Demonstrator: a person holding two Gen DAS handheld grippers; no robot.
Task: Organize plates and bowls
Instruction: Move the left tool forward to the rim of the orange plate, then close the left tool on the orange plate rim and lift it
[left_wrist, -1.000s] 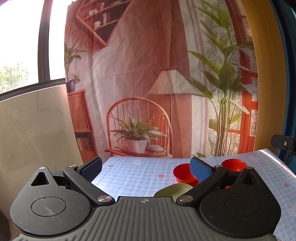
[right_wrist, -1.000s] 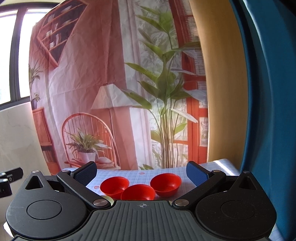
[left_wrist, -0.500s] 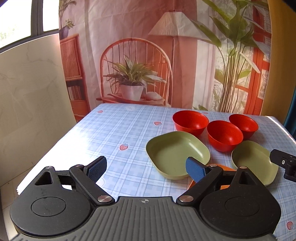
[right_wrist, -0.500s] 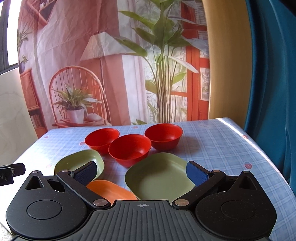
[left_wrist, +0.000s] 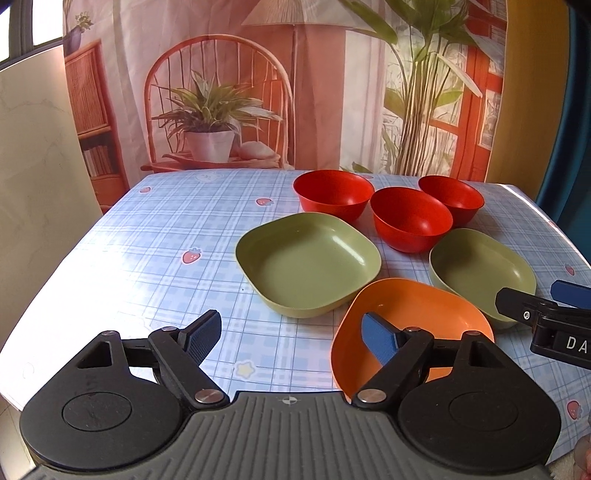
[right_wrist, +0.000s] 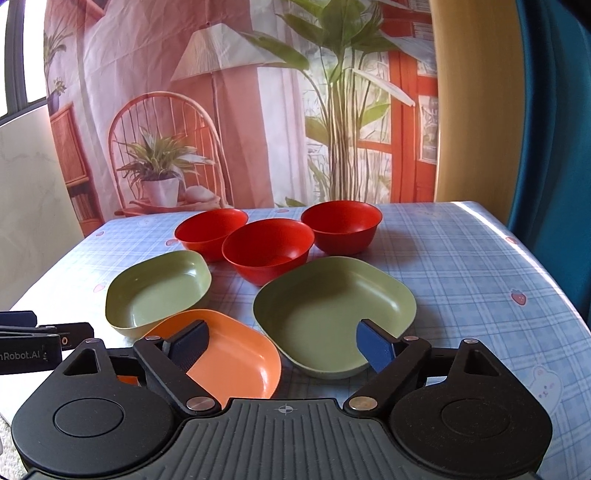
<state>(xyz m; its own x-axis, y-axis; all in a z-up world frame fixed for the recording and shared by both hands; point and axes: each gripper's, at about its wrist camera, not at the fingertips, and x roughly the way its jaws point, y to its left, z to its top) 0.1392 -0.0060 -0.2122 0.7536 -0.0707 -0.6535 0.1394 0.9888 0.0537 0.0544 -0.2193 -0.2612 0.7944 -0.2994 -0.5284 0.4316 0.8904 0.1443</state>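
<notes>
Three red bowls stand in a row at the back: left (left_wrist: 332, 194) (right_wrist: 210, 232), middle (left_wrist: 412, 218) (right_wrist: 267, 247), right (left_wrist: 452, 197) (right_wrist: 341, 223). In front lie a green plate (left_wrist: 308, 262) (right_wrist: 157, 288), a second green plate (left_wrist: 480, 269) (right_wrist: 334, 310) and an orange plate (left_wrist: 410, 317) (right_wrist: 229, 350). My left gripper (left_wrist: 291, 338) is open and empty above the near table edge, its right finger over the orange plate. My right gripper (right_wrist: 282, 341) is open and empty, straddling the orange plate and the second green plate.
The dishes sit on a blue checked tablecloth (left_wrist: 166, 240) (right_wrist: 480, 277). A printed backdrop (left_wrist: 221, 92) hangs behind the table. A white panel (left_wrist: 33, 166) stands at the left, a blue curtain (right_wrist: 554, 129) at the right. The right gripper's tip (left_wrist: 543, 314) shows in the left view.
Both grippers have tilted down and moved closer to the table. The plates and bowls, first mostly hidden, now lie in full view. Both stayed open.
</notes>
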